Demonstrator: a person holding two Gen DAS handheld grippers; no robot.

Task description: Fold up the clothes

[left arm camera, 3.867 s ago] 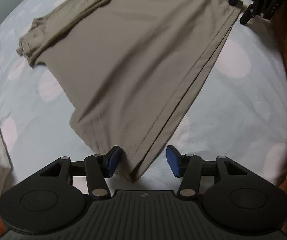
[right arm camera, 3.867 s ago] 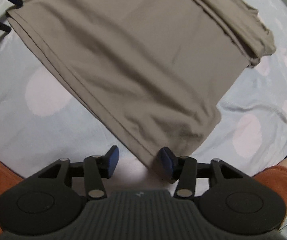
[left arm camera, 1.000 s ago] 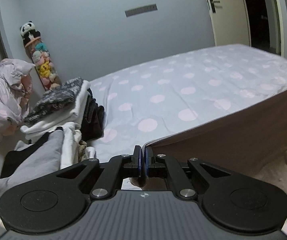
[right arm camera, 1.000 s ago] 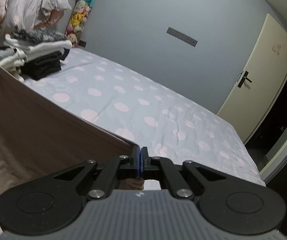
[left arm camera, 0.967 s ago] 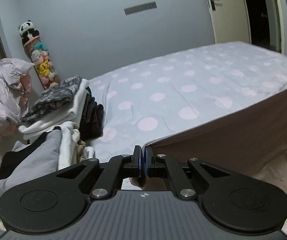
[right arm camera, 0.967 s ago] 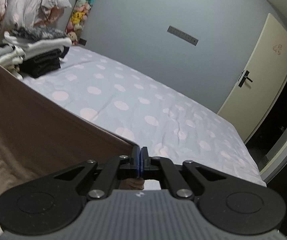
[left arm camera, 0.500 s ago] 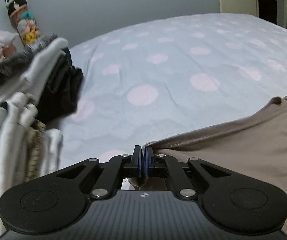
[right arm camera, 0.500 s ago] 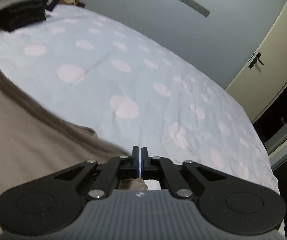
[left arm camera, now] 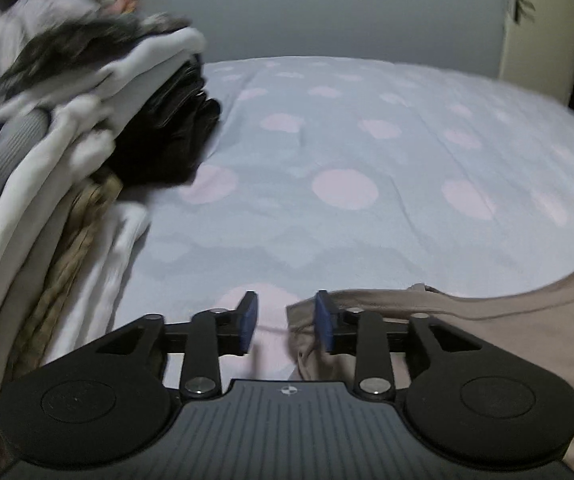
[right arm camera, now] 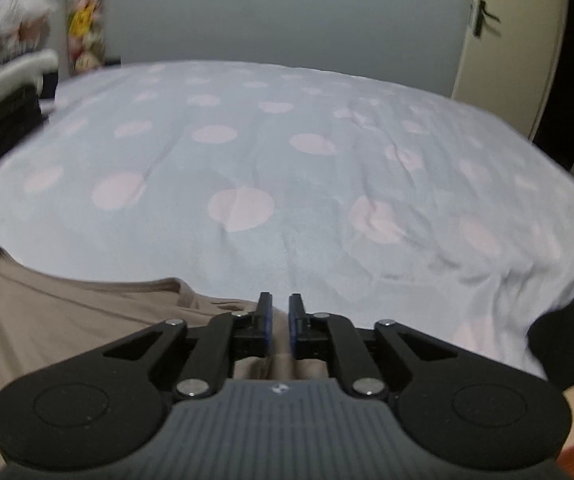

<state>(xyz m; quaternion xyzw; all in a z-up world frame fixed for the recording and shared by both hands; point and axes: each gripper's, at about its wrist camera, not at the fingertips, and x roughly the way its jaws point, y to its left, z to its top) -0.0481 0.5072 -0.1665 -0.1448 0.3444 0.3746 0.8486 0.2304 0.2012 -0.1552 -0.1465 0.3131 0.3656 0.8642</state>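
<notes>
One taupe garment [left arm camera: 507, 320] lies flat on the near part of the bed, its folded edge running across the lower part of both wrist views [right arm camera: 67, 312]. Its near-left corner sits between the blue pads of the left gripper [left arm camera: 285, 322], whose jaws are opening; the cloth lies against the right-hand pad, well clear of the other pad, so nothing is pinched. The right gripper [right arm camera: 279, 326] is also opening, its jaws only narrowly apart, with a ridge of the same fabric in the slot between the pads; whether they touch it is unclear. Under the garment spreads a pale blue bedsheet [right arm camera: 287, 168] with pink dots. A stack of folded clothes [left arm camera: 87, 128], white, grey and black, stands at the left edge of the bed, blurred. Beyond are a grey wall [right arm camera: 247, 12] and a cream door [right arm camera: 507, 48].
</notes>
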